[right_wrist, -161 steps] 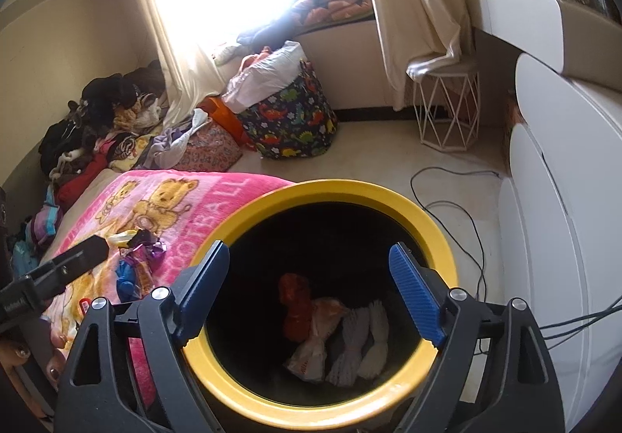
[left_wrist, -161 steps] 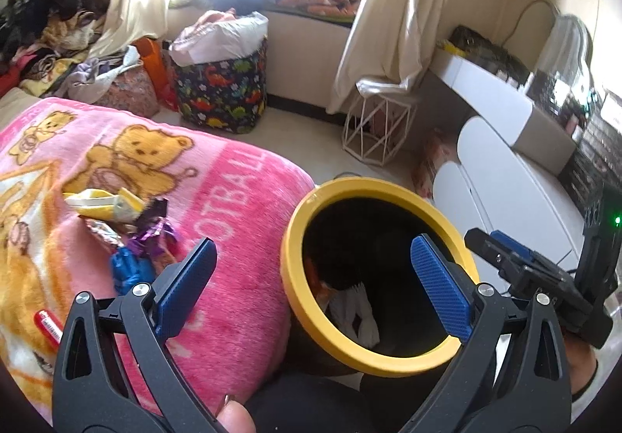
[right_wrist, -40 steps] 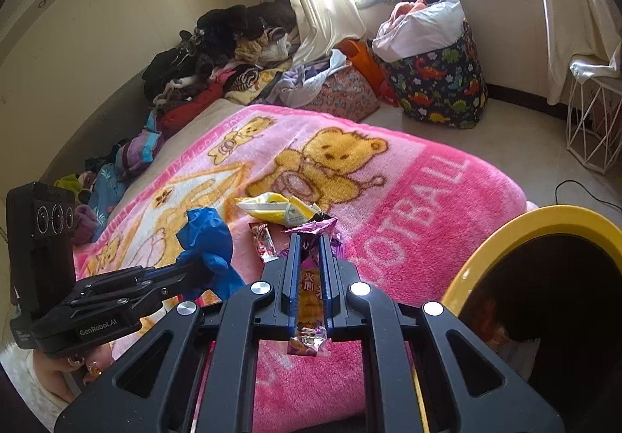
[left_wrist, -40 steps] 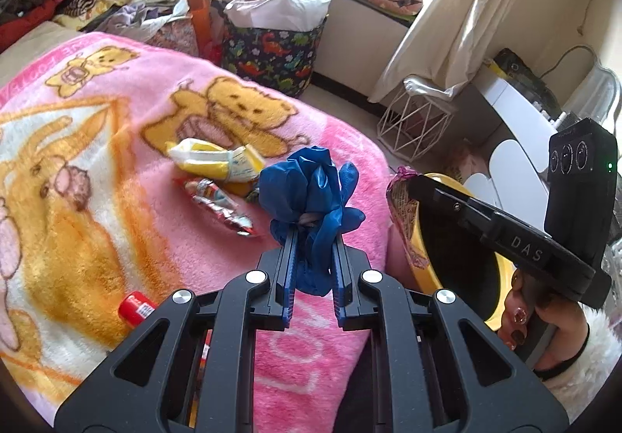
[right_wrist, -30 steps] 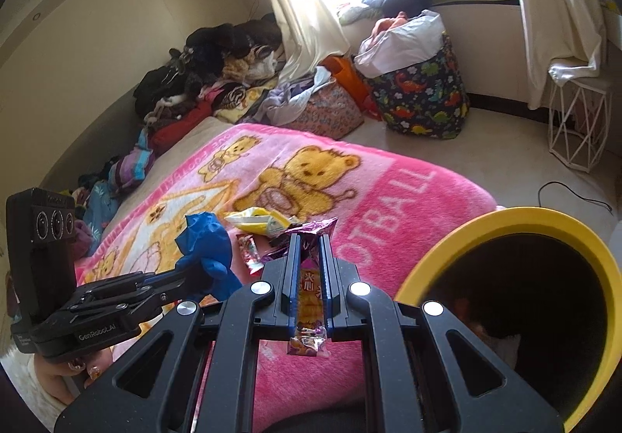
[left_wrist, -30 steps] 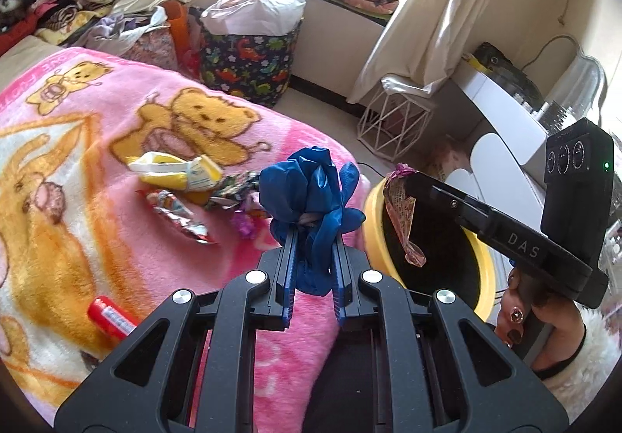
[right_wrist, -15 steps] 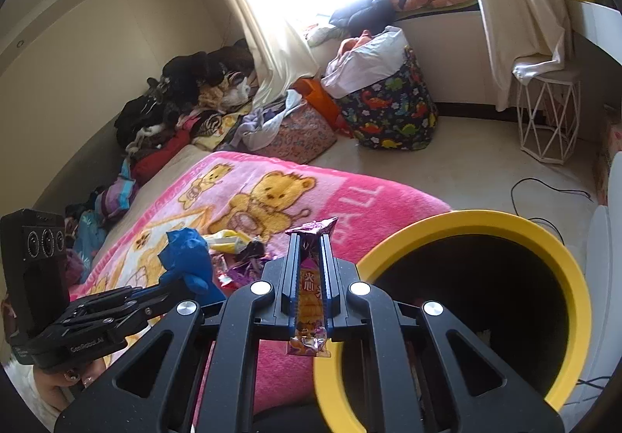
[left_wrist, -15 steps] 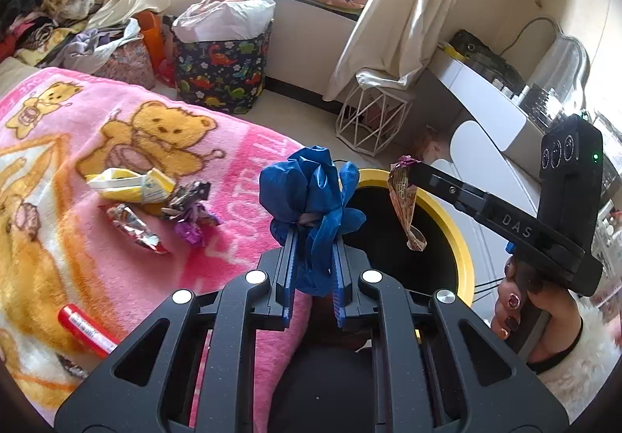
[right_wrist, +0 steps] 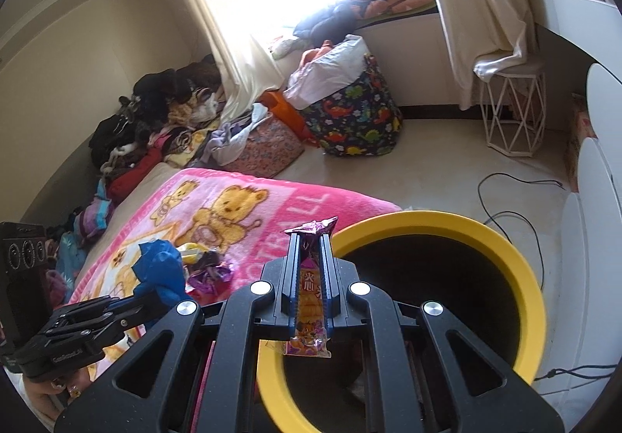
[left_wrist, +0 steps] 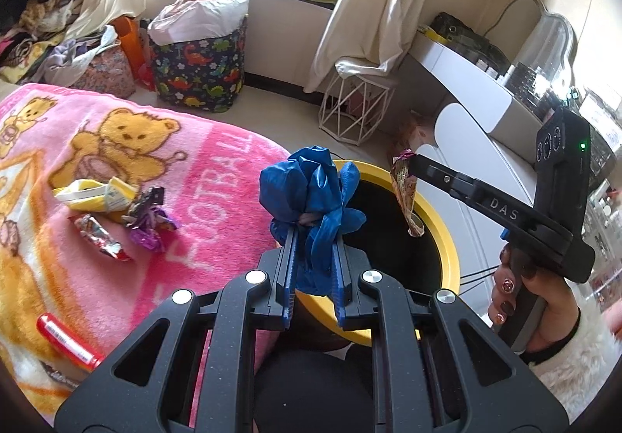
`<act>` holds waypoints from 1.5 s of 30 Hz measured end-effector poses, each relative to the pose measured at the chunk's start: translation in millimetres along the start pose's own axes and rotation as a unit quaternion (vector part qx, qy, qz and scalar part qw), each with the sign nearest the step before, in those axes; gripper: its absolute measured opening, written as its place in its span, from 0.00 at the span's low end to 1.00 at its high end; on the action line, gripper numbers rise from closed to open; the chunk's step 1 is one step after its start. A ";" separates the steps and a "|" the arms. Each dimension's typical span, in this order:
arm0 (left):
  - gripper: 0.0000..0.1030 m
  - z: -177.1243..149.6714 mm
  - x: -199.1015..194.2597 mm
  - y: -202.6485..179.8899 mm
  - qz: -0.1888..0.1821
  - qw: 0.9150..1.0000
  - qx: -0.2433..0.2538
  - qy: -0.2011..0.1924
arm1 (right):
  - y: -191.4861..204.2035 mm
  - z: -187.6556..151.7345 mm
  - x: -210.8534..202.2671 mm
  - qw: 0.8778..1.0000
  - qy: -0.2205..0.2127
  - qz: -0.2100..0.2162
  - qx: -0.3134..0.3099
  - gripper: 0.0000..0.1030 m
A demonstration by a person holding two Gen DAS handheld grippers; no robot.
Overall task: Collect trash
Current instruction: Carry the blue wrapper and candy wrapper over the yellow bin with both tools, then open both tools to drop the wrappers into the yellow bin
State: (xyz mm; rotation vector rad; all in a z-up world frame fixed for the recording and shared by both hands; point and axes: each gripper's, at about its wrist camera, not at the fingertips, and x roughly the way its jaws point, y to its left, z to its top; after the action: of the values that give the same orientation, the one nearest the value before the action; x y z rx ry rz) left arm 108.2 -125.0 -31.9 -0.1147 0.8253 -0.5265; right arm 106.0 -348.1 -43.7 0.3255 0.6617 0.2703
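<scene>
both tongs grip trash: the right gripper (right_wrist: 310, 277) clamps an upright snack wrapper (right_wrist: 310, 301) at the yellow bin's (right_wrist: 501, 238) near rim, nearer its mouth than the left gripper (left_wrist: 313, 238) clamping a blue glove (left_wrist: 307, 192)

A crumpled blue glove (left_wrist: 311, 196) sits pinched between black jaws at the rim of the yellow-rimmed trash bin (left_wrist: 447, 238). A purple snack wrapper (right_wrist: 311, 301) hangs upright above the bin's edge. 4 wrappers (left_wrist: 116, 211) lie on the pink blanket.

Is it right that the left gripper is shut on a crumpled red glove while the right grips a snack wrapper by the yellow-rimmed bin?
Not quite: the glove in the left gripper is blue, as the left wrist view shows. The rest holds.
</scene>
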 end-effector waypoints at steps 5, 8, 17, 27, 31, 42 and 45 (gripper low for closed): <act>0.10 -0.5 10.5 -11.0 -0.006 1.000 0.010 0.010 | -17.5 -1.2 -5.9 1.000 -0.004 -0.015 0.012 0.09; 0.10 -1.4 17.2 -18.1 -0.010 1.000 0.017 0.016 | -27.5 -1.7 -7.8 1.000 -0.006 -0.025 0.019 0.09; 0.10 -8.6 44.8 -39.0 -0.021 0.998 0.034 0.045 | -61.5 -4.9 -11.3 0.998 -0.008 -0.046 0.051 0.09; 0.10 -18.7 78.5 -56.4 -0.032 0.995 0.044 0.081 | -87.2 -13.2 -5.4 0.995 0.007 -0.059 0.075 0.10; 0.11 -22.2 90.5 -60.5 -0.037 0.994 0.047 0.095 | -93.0 -15.4 -1.6 0.995 0.014 -0.055 0.080 0.10; 0.88 -18.7 80.4 -59.1 -0.019 0.997 0.045 0.054 | -96.4 -16.0 -1.6 0.994 0.013 -0.072 0.075 0.50; 0.89 -16.0 70.5 -56.9 -0.004 0.998 0.048 0.035 | -89.7 -16.9 -2.7 0.995 0.008 -0.078 0.065 0.60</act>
State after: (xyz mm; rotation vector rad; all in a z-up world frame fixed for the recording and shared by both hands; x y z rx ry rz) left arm 113.0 -207.1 -73.1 -0.0111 0.8669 -0.5796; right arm 105.9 -427.7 -88.7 0.3950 0.7179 0.0805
